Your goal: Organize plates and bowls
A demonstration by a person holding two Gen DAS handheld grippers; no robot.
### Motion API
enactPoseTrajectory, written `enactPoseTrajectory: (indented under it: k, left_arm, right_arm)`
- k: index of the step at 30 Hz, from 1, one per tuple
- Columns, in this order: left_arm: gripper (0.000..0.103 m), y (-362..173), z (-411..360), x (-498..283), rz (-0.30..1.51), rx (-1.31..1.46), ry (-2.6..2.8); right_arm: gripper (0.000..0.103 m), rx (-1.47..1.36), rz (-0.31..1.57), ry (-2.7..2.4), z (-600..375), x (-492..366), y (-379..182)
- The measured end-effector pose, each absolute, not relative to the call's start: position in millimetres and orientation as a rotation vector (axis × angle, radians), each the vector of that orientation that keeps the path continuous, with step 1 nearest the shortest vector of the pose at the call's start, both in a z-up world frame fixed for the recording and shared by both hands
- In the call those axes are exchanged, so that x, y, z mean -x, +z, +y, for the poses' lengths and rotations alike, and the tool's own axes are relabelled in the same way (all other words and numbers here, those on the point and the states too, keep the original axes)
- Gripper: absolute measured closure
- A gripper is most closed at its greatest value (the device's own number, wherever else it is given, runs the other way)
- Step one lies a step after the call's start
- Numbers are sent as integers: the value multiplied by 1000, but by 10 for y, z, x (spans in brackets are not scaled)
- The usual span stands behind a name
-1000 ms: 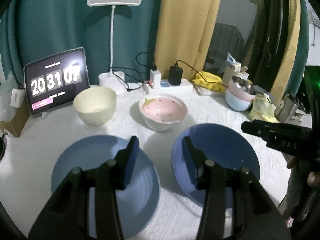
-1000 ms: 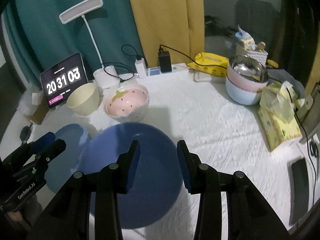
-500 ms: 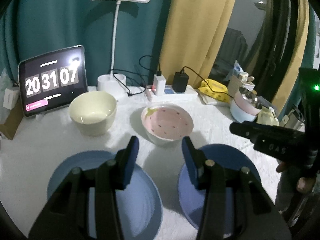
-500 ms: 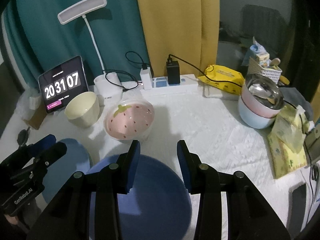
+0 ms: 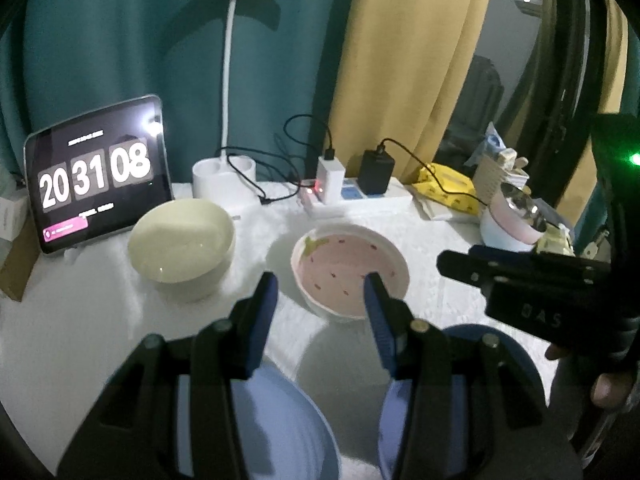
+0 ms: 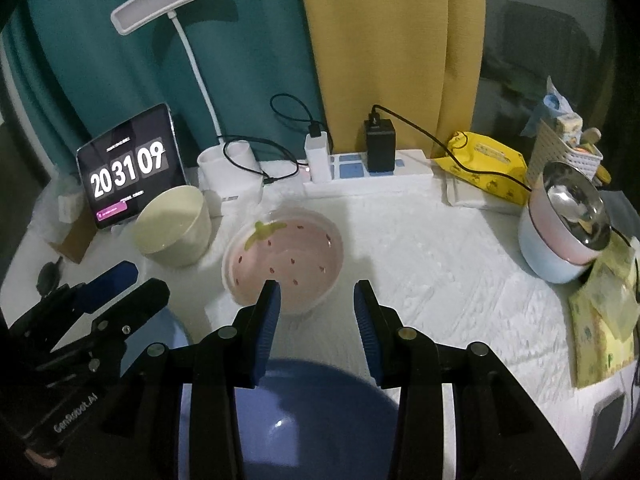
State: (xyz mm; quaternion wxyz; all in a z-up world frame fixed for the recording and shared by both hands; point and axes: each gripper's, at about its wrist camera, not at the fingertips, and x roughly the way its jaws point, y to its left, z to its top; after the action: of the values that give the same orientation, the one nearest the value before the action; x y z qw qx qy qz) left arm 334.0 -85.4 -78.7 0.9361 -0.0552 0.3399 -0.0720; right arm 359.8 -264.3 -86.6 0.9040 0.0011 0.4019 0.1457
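presently, an approach step is judged to be in hand: nothing is gripped, and both tongs are aimed down at the dishes on the white cloth [image 6: 420, 264]. left tongs [image 5: 320, 296]: jaws spread, nothing between the pads; right tongs [image 6: 317, 304]: jaws likewise spread and empty.

pink bowl [image 5: 350, 270]: seen just ahead of the left tongs, its near rim partly behind the right-hand pad; from the right wrist it lies ahead and slightly left of the right tongs, near rim at the left pad tip. cream bowl [image 5: 182, 246]: ahead and left of the left tongs, beside the pink bowl, apart from it. light blue plate [image 5: 280, 420]: below the left tongs. dark blue plate [image 6: 304, 412]: below the right tongs.

next move, as judged: one bowl rim is to be straddled by a pair of pads, pinched, then the bowl lifted into the other; the plates are to be stacked likewise. a thin rim calls for a square, firm pinch, or the bowl may tip.

clock tablet [image 6: 130, 166] and power strip [image 6: 368, 178]: beyond the bowls.
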Motion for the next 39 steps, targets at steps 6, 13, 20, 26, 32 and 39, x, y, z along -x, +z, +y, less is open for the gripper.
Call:
enactPoseTrajectory:
  k: [6, 13, 20, 26, 32, 39]
  left_arm:
    - [57, -840, -827, -3540, 726, 113, -125]
    - [57, -987, -799, -3810, 782, 108, -99]
    - [57, -1176, -789, -4034, 834, 129, -91]
    - [57, -1370, -823, -4201, 901, 149, -98]
    - [57, -1487, -887, -4288, 932, 128, -93]
    - [58, -1582, -928, -4339, 957, 122, -100]
  right_arm:
    - [63, -11, 855, 293, -2656, -3812, -916]
    - [63, -63, 909, 278, -2701, -4063, -1082]
    - [63, -124, 986, 256, -2727, -4287, -1310]
    - [63, -169, 1055, 242, -2715, -4414, -1493]
    - [63, -196, 1108, 250, -2686, -4495, -1659]
    - [63, -179, 1104, 279, -2623, -4521, -1695]
